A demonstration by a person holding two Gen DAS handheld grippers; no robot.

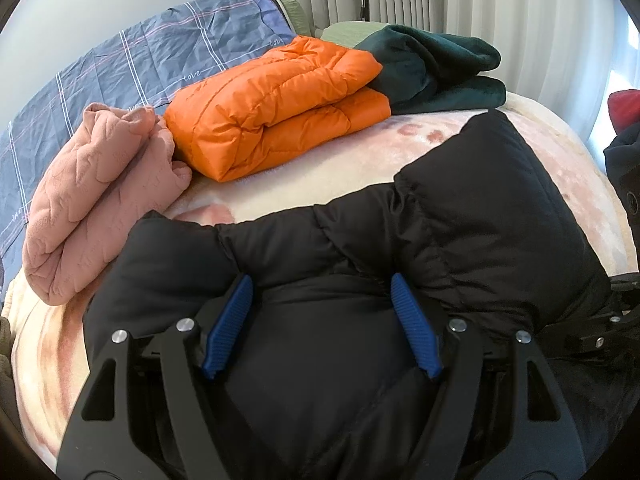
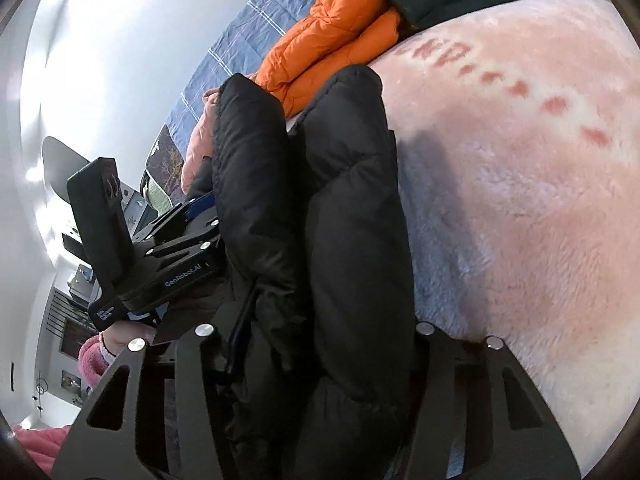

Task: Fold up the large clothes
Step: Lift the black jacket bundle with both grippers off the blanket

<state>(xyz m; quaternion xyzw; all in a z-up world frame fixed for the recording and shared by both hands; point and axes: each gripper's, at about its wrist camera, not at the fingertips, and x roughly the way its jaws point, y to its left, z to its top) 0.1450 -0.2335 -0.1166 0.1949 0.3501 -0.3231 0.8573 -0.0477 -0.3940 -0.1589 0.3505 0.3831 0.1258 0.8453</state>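
1. Left wrist view: the left gripper (image 1: 320, 320) stands wide, its blue pads (image 1: 228, 326) pressed into a thick fold of the black jacket (image 1: 460, 232), which lies on the pink blanket (image 1: 400, 148). Beyond lie a folded orange jacket (image 1: 280, 108), a pink garment (image 1: 104, 204) and a green one (image 1: 432, 68).
2. Right wrist view: the black jacket bulges between the right gripper's (image 2: 316, 280) fingers; I cannot tell whether they pinch it. A pink sleeve (image 2: 94, 356) shows at left.

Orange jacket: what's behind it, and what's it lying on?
Behind the orange jacket lies a dark green fleece, its near edge hidden by the jacket. The jacket rests on the pink blanket, its far edge by the blue sheet. What's beneath it is covered.
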